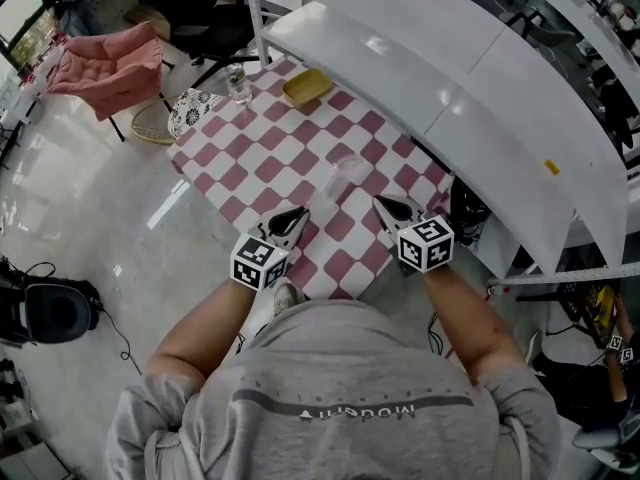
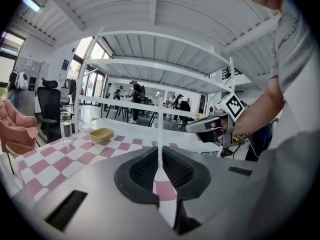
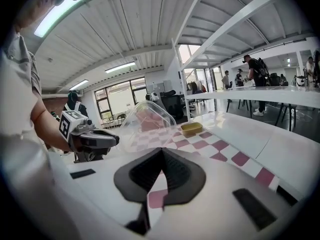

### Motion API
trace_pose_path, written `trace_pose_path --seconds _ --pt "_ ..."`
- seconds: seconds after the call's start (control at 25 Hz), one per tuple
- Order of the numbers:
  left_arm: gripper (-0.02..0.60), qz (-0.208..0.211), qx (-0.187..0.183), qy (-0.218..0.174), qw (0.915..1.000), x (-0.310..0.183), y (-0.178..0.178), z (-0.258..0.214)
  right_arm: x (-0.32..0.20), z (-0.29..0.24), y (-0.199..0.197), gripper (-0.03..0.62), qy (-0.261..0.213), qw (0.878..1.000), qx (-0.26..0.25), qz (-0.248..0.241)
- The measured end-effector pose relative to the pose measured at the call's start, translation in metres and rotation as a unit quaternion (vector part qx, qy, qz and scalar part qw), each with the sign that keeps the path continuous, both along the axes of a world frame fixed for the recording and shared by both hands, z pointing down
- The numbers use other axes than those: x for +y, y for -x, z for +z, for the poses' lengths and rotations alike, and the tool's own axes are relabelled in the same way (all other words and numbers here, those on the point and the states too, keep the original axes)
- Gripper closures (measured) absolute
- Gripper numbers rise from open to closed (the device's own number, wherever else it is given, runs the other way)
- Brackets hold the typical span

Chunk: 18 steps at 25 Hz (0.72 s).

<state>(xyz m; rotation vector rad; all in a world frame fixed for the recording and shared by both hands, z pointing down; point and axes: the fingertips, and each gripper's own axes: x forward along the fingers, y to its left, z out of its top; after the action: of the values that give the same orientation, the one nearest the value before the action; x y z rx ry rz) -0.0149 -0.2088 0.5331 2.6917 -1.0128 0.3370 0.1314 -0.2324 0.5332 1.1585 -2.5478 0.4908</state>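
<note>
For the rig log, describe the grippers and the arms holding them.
Both the left gripper and right gripper have grey bodies, black ribbed jaw pads and a white cube with black square markers. The person wears a grey short-sleeved T-shirt.

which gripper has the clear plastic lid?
The left gripper: the thin edge of the clear plastic lid runs up between its fingers. The right gripper has its fingers together, nothing between them.
</note>
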Motion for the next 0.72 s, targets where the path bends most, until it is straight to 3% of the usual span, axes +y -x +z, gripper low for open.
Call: trace_pose_path --seconds 0.72 --pt "0.543 0.024 -0.035 0.055 0.9976 0.041 -0.004 0.063 0.052 0.083 0.016 0.569 0.089 0.995 0.029 -0.032"
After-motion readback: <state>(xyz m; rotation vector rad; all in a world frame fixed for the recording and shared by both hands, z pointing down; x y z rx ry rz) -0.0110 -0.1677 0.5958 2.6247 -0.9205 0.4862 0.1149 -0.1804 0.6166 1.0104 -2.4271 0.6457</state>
